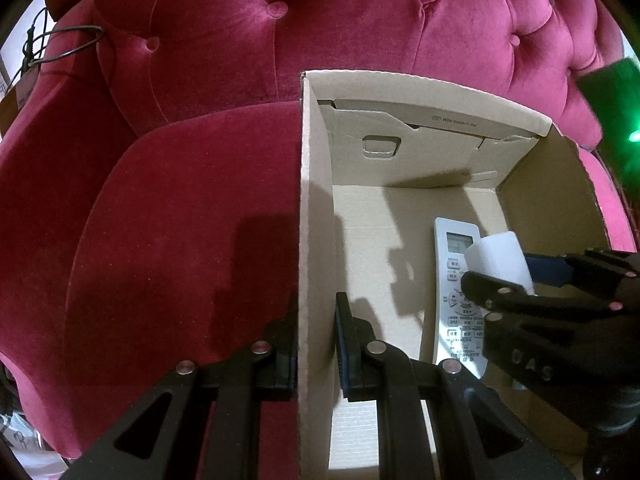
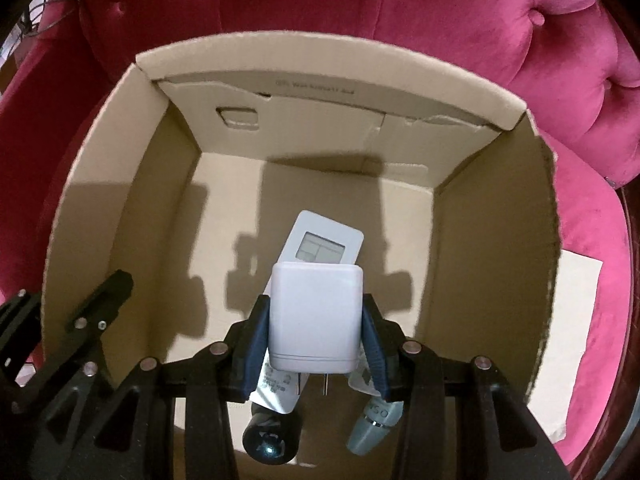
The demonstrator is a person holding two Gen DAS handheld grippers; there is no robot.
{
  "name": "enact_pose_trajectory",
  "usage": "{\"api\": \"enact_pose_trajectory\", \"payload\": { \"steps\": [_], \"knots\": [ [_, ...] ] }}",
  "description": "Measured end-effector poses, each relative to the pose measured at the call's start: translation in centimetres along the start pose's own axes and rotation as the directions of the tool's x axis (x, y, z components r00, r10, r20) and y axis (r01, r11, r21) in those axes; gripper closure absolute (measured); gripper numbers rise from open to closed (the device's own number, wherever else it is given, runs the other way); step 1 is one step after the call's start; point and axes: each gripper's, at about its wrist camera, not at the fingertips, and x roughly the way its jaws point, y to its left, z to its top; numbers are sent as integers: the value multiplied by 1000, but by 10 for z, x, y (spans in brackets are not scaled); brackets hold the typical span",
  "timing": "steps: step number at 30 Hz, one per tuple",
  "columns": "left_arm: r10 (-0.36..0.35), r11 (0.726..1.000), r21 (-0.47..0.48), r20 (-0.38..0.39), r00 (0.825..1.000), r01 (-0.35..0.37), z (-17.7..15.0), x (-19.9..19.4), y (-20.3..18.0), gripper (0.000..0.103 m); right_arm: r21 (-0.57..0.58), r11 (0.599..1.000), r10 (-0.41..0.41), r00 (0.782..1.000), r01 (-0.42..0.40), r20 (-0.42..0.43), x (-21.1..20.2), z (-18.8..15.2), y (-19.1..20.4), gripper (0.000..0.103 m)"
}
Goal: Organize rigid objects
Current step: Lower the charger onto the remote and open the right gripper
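Observation:
An open cardboard box (image 1: 440,140) (image 2: 120,208) sits on a pink armchair seat. My left gripper (image 1: 318,332) is shut on the box's left wall, one finger outside and one inside; it also shows at the left edge (image 2: 100,308). My right gripper (image 2: 316,304) (image 1: 516,276) is shut on a white plug charger (image 2: 316,324) (image 1: 500,256) and hangs inside the box, prongs toward the camera. Under the charger a white remote control (image 2: 326,240) (image 1: 452,288) lies on the box floor. A black cylinder (image 2: 272,440) and a grey-teal tube (image 2: 372,428) lie near the front wall.
The tufted pink velvet armchair (image 1: 240,60) surrounds the box on the back and sides. A white sheet (image 2: 576,320) lies on the seat right of the box. A thin cable (image 1: 60,44) hangs over the left armrest. A green object (image 1: 612,92) is at the far right.

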Motion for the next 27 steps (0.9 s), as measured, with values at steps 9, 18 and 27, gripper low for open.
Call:
{"api": "enact_pose_trajectory", "payload": {
  "steps": [9,18,27],
  "knots": [
    [1,1000,3,1,1000,-1,0,0,0,87,7,1000,5,1000,-5,-13,7,3,-4,56],
    [2,1000,4,1,1000,-2,-1,0,0,87,7,1000,11,1000,-11,-11,1,10,-7,53],
    [2,1000,6,1,1000,-2,-1,-1,0,87,-5,1000,12,999,-12,50,-27,16,-12,53]
  ]
}}
